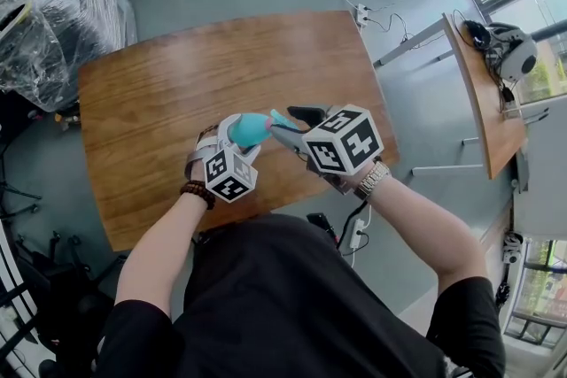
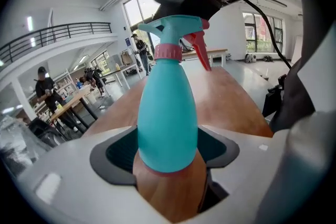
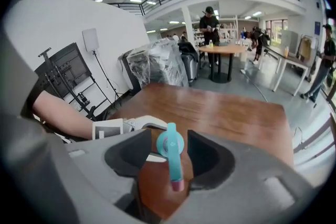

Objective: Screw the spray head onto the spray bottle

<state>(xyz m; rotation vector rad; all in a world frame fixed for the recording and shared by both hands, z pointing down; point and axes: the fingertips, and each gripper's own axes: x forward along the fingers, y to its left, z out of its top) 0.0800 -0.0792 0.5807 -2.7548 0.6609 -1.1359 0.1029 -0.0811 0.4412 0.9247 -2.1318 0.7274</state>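
So the left tool (image 2: 169,159) has the teal spray bottle (image 2: 168,107) clamped by its fat lower end, held up in the air over the wooden counter (image 1: 168,75), not resting on it. The spray head (image 2: 177,26) is sitting on the bottle's neck, above the pink collar (image 2: 167,52), with the red trigger (image 2: 199,51) sticking out to one side. The right tool (image 3: 170,161) is around the spray head from the top, but its jaws stand fairly wide, with a gap showing on both sides, so it isn't pinching it. Whether the head is threaded all the way down, I honestly can't tell from these angles.
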